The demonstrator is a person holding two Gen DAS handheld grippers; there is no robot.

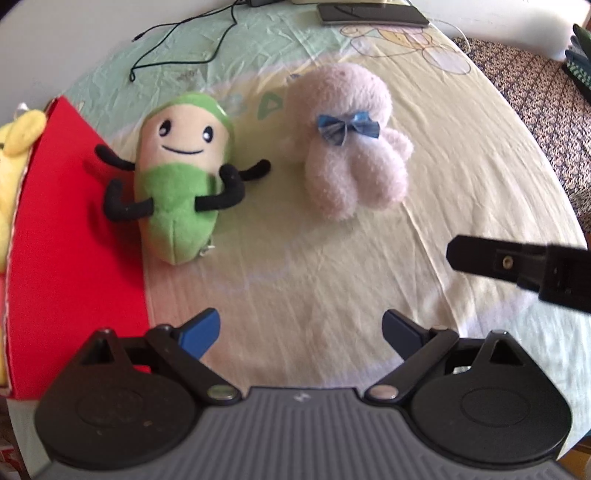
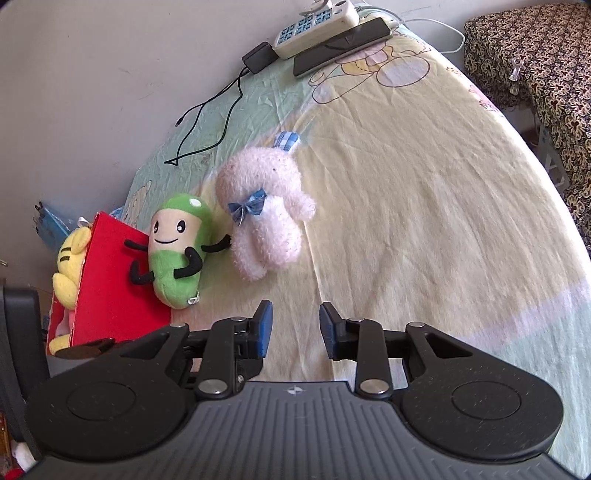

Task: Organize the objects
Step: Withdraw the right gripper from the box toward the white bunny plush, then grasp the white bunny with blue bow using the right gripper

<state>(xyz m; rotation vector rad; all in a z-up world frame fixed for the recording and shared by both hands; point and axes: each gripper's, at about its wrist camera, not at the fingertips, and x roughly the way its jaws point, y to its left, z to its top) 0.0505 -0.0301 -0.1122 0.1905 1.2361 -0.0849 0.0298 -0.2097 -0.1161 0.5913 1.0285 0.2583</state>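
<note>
On the pale yellow bedsheet (image 1: 424, 229) lie two soft toys side by side: a green bean-shaped plush (image 1: 183, 177) with a smiling face and thin black limbs, and just to its right a pink fluffy plush (image 1: 351, 147) wearing a blue checked bow (image 1: 347, 127). One black arm of the green plush reaches toward the pink one, though whether they touch cannot be told. The green plush rests against the side of a red box (image 1: 74, 240), with its other limbs lying over the red surface. A yellow plush (image 2: 70, 266) sits inside that box. The left gripper (image 1: 301, 332) hangs above bare sheet in front of the toys, its blue-padded jaws spread wide with nothing between them. The right gripper (image 2: 295, 328) is also over bare sheet, its jaws narrowed to a small gap and empty. Farther off, near the wall, lie a black cable (image 2: 210, 122), a dark phone-like slab (image 2: 341, 46) and a white power strip (image 2: 317, 29). Patterned brown fabric (image 2: 535, 55) lies beyond the bed's edge.
</note>
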